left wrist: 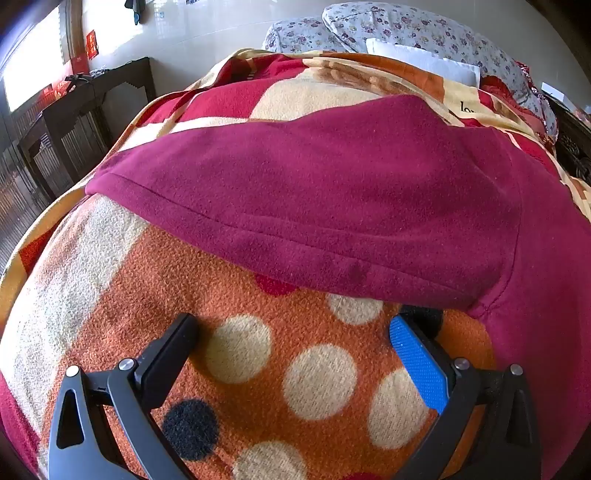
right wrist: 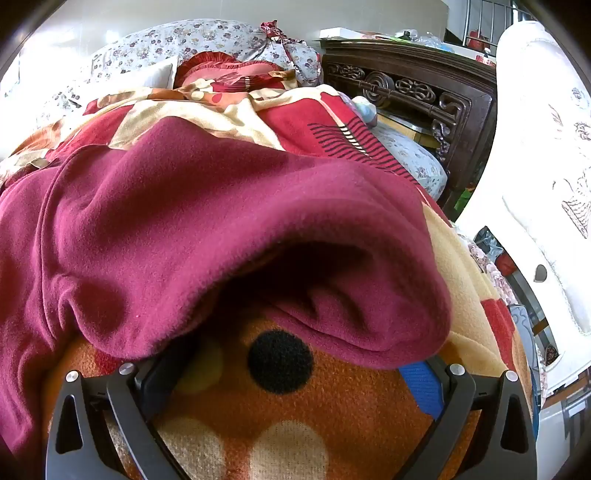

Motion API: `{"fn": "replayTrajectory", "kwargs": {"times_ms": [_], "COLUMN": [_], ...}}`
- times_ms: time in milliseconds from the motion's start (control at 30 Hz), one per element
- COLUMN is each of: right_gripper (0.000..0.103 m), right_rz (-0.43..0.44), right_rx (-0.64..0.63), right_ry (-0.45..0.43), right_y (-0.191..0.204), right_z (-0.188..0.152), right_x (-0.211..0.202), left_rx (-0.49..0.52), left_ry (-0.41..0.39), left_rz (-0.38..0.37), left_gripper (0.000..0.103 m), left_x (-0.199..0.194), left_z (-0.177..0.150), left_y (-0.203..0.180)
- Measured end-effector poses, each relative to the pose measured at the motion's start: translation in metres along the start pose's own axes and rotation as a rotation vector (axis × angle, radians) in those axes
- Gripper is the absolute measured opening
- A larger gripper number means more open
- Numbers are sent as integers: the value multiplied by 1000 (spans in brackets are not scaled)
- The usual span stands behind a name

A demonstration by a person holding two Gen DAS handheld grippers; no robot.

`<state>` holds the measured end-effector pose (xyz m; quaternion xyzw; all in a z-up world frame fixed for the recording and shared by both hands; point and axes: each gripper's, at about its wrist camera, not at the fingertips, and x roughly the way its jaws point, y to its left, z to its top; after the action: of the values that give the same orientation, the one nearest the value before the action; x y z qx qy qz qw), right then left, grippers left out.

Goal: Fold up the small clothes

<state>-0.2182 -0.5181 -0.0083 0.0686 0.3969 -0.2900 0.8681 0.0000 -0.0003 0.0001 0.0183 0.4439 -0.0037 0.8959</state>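
A magenta fleece garment (left wrist: 332,192) lies spread on a dotted orange blanket (left wrist: 155,288). In the left wrist view its hemmed edge runs across just beyond my left gripper (left wrist: 295,325), which is open and empty, low over the blanket. In the right wrist view the garment (right wrist: 177,229) bulges up, with an open cuff or hem arching over my right gripper (right wrist: 295,354). The right gripper is open; its fingertips are hidden under the cloth edge. I cannot tell if they touch it.
The blanket covers a bed with floral pillows (left wrist: 406,29) and a red cushion (right wrist: 229,70) at the far end. A dark carved wooden headboard (right wrist: 413,85) stands at the right. A dark wooden table (left wrist: 74,122) stands off the bed's left.
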Motion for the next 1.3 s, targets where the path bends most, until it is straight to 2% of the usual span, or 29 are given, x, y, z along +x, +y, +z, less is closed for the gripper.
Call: {"fn": "replayTrajectory", "kwargs": {"times_ms": [600, 700, 800, 900, 1133, 1300], "right_gripper": [103, 103, 103, 103, 103, 103], "right_rz": [-1, -3, -10, -11, 67, 157], "right_rx": [1, -1, -6, -7, 26, 42], "right_ry": [-1, -1, 9, 34, 13, -80], "right_y": [4, 5, 8, 8, 6, 20], "right_z": [0, -1, 2, 6, -17, -33], "right_x": [-2, -2, 0, 0, -56, -123], "left_rx": [11, 7, -15, 5, 53, 92], "left_ry": [14, 8, -23, -57, -114, -148], "left_rz": [-11, -20, -42, -39, -74, -102], "left_gripper": [103, 103, 103, 103, 103, 103], "left_x": [-4, -15, -34, -52, -91, -117], "left_z": [0, -4, -13, -20, -34, -41], "left_y": [-1, 1, 0, -7, -30, -54]}}
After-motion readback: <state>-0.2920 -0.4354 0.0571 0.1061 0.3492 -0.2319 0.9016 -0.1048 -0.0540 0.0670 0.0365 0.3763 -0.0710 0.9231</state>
